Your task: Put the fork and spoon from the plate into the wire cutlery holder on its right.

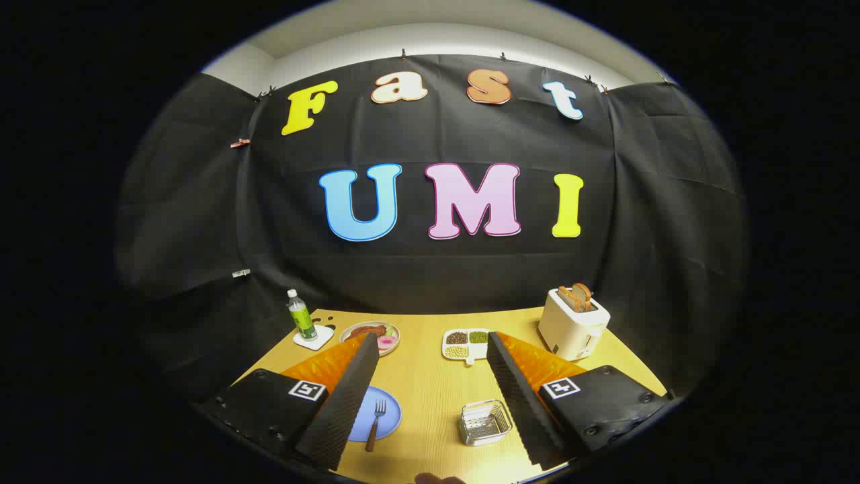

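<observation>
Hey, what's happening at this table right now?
A person is holding the hand-held gripper above a wooden table, its fingers spread open and gripping nothing. Between the fingers lie a blue plate with a fork on it and, to its right, the wire cutlery holder, which looks empty. The left finger hides part of the plate, so I cannot make out the spoon. Beyond the fingers stand a toaster, a bottle and two dishes of food.

Far end of wooden table [430,376]: bottle [302,315] on coaster [314,337], food plate [370,334], divided tray [465,344], toaster [573,320] with bread.
</observation>
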Motion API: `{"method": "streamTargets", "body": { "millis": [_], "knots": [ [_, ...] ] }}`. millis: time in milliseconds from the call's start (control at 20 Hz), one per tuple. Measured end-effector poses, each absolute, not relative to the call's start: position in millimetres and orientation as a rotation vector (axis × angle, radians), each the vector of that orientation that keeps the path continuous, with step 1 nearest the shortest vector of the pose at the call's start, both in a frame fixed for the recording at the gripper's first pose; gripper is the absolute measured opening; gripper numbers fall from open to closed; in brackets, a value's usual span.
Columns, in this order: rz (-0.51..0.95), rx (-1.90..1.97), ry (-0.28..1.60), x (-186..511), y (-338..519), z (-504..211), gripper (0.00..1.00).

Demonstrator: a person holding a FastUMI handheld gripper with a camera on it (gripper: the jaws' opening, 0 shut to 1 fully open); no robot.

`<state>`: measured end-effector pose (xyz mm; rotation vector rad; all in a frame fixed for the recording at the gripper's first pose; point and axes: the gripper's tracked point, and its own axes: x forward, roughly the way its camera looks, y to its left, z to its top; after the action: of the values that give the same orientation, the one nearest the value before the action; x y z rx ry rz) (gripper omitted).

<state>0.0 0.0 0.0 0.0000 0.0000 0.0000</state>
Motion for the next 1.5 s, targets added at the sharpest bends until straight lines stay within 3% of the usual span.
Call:
{"method": "streamTargets", "body": {
  "millis": [1100, 1500],
  "knots": [
    [0.035, 0.037, 0.037, 13.2, -0.4, -15.4, 1.0],
    [0.143, -0.032, 0.232, 45.2, 54.9, -84.8, 1.0]
  ]
}}
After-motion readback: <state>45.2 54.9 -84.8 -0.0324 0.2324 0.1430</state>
